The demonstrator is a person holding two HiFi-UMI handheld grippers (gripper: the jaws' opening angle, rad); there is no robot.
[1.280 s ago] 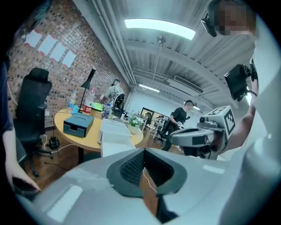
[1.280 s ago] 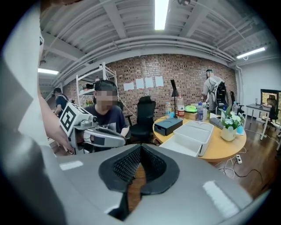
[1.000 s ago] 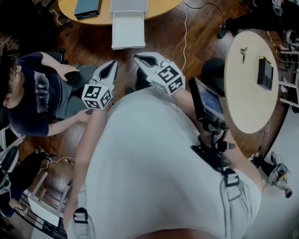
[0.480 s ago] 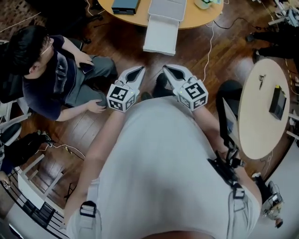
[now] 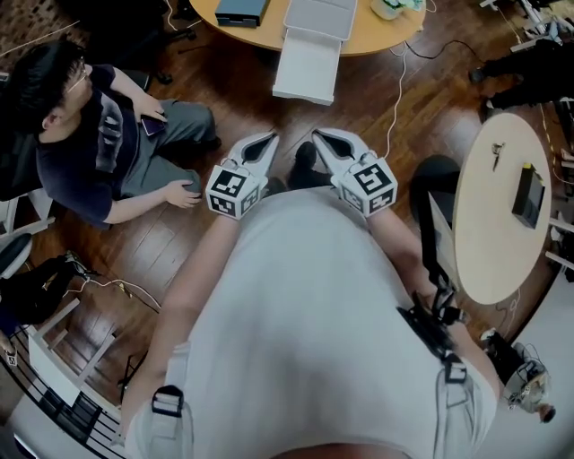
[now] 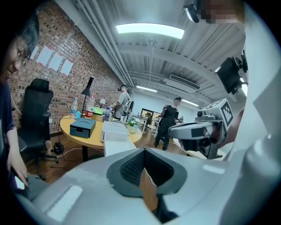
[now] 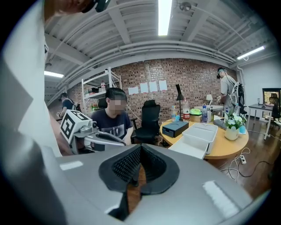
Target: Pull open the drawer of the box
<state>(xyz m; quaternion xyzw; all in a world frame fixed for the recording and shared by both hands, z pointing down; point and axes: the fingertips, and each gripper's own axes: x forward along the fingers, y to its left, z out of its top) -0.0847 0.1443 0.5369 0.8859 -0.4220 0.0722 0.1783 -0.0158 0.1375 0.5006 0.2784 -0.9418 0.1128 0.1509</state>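
Note:
The white box (image 5: 320, 16) stands on the round wooden table (image 5: 377, 36) at the top of the head view. Its drawer (image 5: 308, 67) juts out past the table's edge towards me. The box also shows in the left gripper view (image 6: 113, 128) and the right gripper view (image 7: 203, 132). Both grippers hang in front of my chest, well short of the table, pointing at it. My left gripper (image 5: 267, 142) is shut and holds nothing. Beside it, my right gripper (image 5: 323, 139) is also shut and bare.
A dark blue box (image 5: 240, 11) lies on the same table, left of the white one. A person (image 5: 81, 134) sits at the left on the wooden floor side. A pale round table (image 5: 493, 206) with a dark object (image 5: 527, 193) stands at the right. Cables trail across the floor.
My view has swung since one second ago, so the wooden table and white box sit further right. Both grippers stay shut at my chest. The seated person has shifted slightly.

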